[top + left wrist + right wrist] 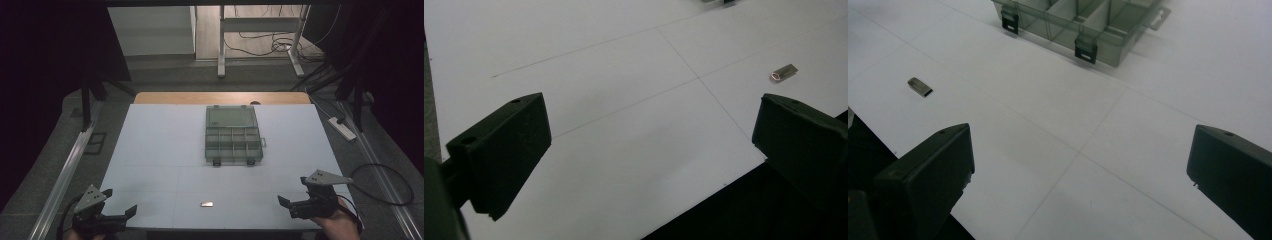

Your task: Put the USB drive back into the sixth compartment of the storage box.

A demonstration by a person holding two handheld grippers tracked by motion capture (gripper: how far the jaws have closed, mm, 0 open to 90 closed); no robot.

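Note:
A clear plastic compartment box (233, 136) lies open in the middle of the white table, its lid folded back toward the far side; its front wall and latches (1086, 50) appear in the right gripper view. A small flat metal piece (206, 204) lies near the table's front edge, also seen as the metal piece (784, 72) and the metal piece (920, 86). My left gripper (119, 202) is at the front left corner, open and empty, left of the piece. My right gripper (292, 191) is at the front right, open and empty.
The white table top (165, 150) has a wooden strip (220, 97) along its far edge. A white power strip (342, 128) and cables lie on the floor to the right. A desk frame's legs (221, 45) stand beyond the table.

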